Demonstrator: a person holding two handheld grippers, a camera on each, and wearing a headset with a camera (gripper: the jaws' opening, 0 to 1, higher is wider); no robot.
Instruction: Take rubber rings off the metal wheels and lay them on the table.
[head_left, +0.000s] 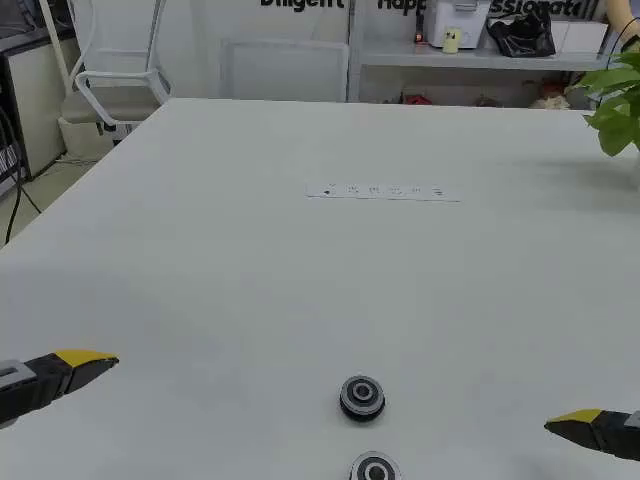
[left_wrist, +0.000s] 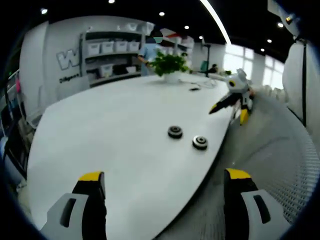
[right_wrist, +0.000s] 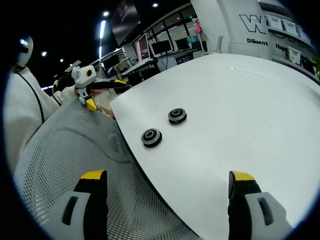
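Note:
Two metal wheels with black rubber rings lie flat near the table's front edge: one wheel (head_left: 362, 396) (left_wrist: 175, 131) (right_wrist: 177, 115) a little further in, the other wheel (head_left: 374, 469) (left_wrist: 200, 142) (right_wrist: 151, 136) right at the edge. My left gripper (left_wrist: 162, 187) (head_left: 100, 362) hovers at the table's left front, open and holding nothing, well to the left of the wheels. My right gripper (right_wrist: 167, 187) (head_left: 565, 424) is open at the right front, also apart from them. Each gripper appears in the other's view: right gripper (left_wrist: 232, 102), left gripper (right_wrist: 97, 90).
The white table (head_left: 300, 270) stretches far back with a flat strip of sockets (head_left: 382, 191) in its middle. A green plant (head_left: 615, 100) stands at the right rear. White chair (head_left: 115, 85) and shelving (head_left: 480, 50) lie beyond the table.

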